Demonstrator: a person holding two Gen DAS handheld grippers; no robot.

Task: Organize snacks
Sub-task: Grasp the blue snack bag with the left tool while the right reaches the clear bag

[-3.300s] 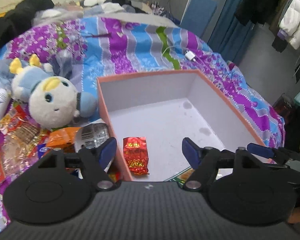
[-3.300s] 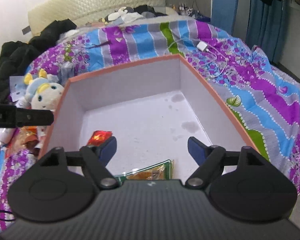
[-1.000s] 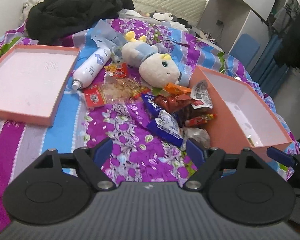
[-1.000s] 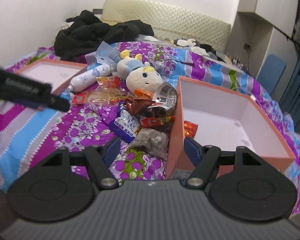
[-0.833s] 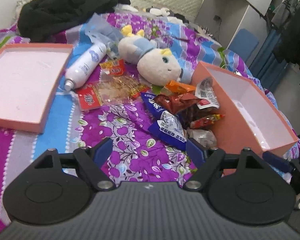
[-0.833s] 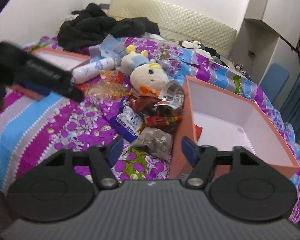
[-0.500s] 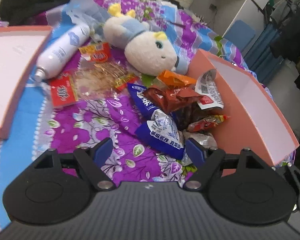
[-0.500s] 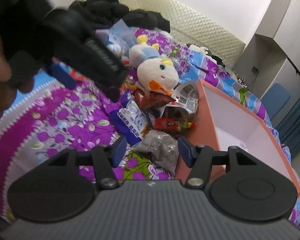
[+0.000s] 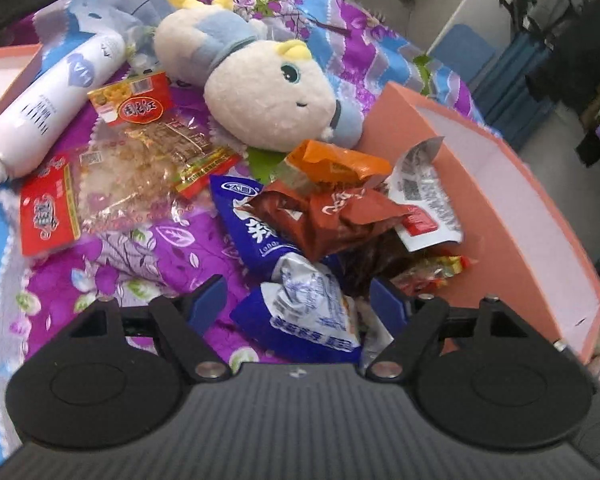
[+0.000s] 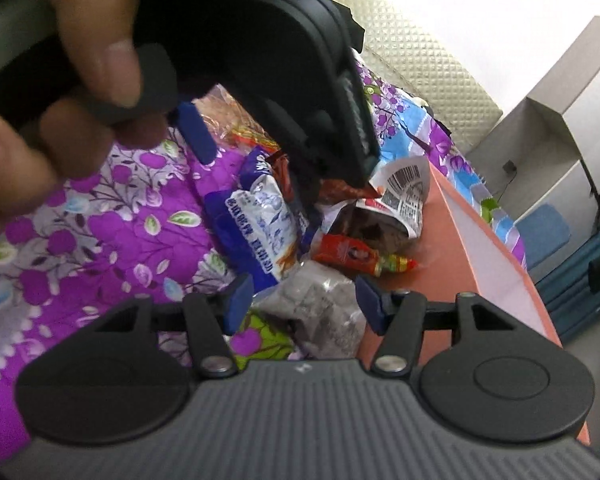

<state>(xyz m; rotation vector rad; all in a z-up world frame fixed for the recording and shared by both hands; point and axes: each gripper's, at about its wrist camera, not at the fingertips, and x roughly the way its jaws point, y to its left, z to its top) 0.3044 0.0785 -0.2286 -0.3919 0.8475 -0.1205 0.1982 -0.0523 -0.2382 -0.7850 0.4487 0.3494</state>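
Note:
A heap of snack packets lies against the outer wall of the orange box (image 9: pixel 500 184). My left gripper (image 9: pixel 298 302) hangs low over the heap, its jaws closing, with a blue-and-white packet (image 9: pixel 312 312) between the fingers; the pads do not touch it. Behind that packet are a brown packet (image 9: pixel 332 220), an orange one (image 9: pixel 336 160) and a white barcode packet (image 9: pixel 424 196). My right gripper (image 10: pixel 304 302) is open around a grey see-through packet (image 10: pixel 312 312) beside the box wall (image 10: pixel 480 248). A red stick packet (image 10: pixel 352 258) lies just beyond.
A plush toy (image 9: pixel 260 92) lies behind the heap, with a white tube (image 9: pixel 56 104), red packets (image 9: pixel 44 208) and a clear crisp bag (image 9: pixel 140 168) to the left. The box lid (image 9: pixel 4 64) lies far left. A hand (image 10: pixel 92 60) with the left tool fills the right view's upper left.
Both grippers have come down and forward onto the snack heap. The right jaws have narrowed. The hand with the left tool now looms large in the right wrist view.

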